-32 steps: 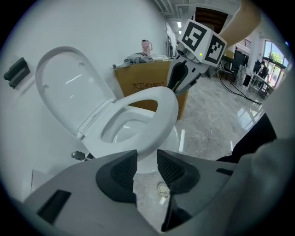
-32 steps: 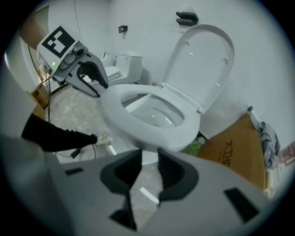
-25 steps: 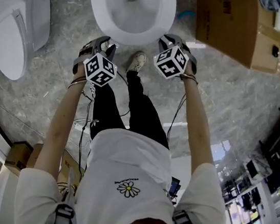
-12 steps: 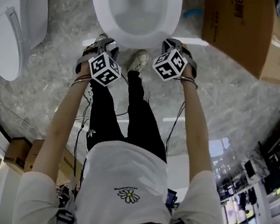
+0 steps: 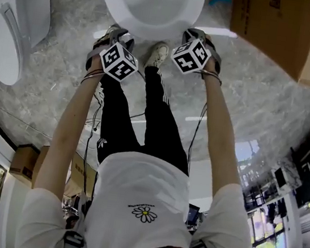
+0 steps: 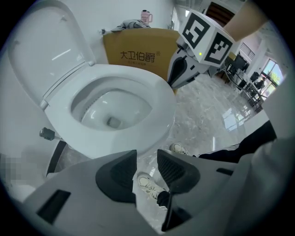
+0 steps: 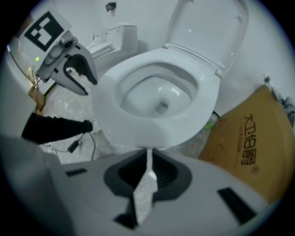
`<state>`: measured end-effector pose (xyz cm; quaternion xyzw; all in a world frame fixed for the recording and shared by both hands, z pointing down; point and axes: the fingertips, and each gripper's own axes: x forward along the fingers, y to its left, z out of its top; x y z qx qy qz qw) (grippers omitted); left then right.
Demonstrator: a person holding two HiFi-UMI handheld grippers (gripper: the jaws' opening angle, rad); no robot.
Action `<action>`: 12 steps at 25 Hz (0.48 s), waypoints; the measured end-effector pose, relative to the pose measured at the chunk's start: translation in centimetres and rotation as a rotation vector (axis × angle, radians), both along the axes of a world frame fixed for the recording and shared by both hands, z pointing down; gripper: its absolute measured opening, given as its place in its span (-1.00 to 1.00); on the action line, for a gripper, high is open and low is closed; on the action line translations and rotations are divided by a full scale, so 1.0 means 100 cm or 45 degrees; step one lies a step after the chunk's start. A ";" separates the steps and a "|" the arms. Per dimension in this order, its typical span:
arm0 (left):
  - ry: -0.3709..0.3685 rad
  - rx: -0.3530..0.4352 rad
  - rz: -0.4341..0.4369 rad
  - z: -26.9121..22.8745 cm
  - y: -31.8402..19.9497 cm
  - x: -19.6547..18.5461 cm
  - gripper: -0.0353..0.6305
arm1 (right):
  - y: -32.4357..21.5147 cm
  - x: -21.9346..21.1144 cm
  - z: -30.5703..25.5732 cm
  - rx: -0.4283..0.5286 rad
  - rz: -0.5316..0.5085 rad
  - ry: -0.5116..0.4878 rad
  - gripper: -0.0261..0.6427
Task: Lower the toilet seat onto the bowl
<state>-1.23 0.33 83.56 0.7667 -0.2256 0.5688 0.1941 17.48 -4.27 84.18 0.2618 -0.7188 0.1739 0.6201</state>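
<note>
A white toilet (image 5: 151, 11) stands in front of me, its lid (image 6: 44, 50) raised against the wall. A white seat ring (image 6: 159, 99) lies flat round the bowl (image 7: 159, 99). My left gripper (image 5: 113, 35) hovers by the bowl's front left edge. It is open, and only the floor and a shoe show between its pads (image 6: 147, 161). My right gripper (image 5: 193, 37) hangs by the front right edge. Its jaws (image 7: 148, 159) are closing to a thin slit with nothing between them. Neither gripper touches the toilet.
A large cardboard box (image 5: 278, 23) stands right of the toilet, and a second toilet (image 5: 8, 31) is at the left. The person's legs and white shoes (image 5: 155, 57) are just before the bowl. Cables (image 7: 80, 145) trail on the marble floor (image 5: 259, 112).
The toilet has slid up towards the top of the head view. Both grippers have moved slightly forward and stay level with the bowl's front rim.
</note>
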 end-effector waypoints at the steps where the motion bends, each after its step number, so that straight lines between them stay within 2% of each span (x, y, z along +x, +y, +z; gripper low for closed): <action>1: 0.007 0.001 -0.025 0.000 -0.001 0.000 -0.42 | 0.000 -0.001 0.001 -0.001 0.009 -0.003 -0.76; 8: 0.029 -0.002 -0.115 0.000 -0.003 0.000 -0.42 | 0.002 0.000 0.007 -0.028 0.082 0.005 -0.76; 12: 0.026 -0.078 -0.197 -0.001 -0.003 0.003 -0.42 | 0.004 0.016 0.002 -0.020 0.260 0.055 -0.77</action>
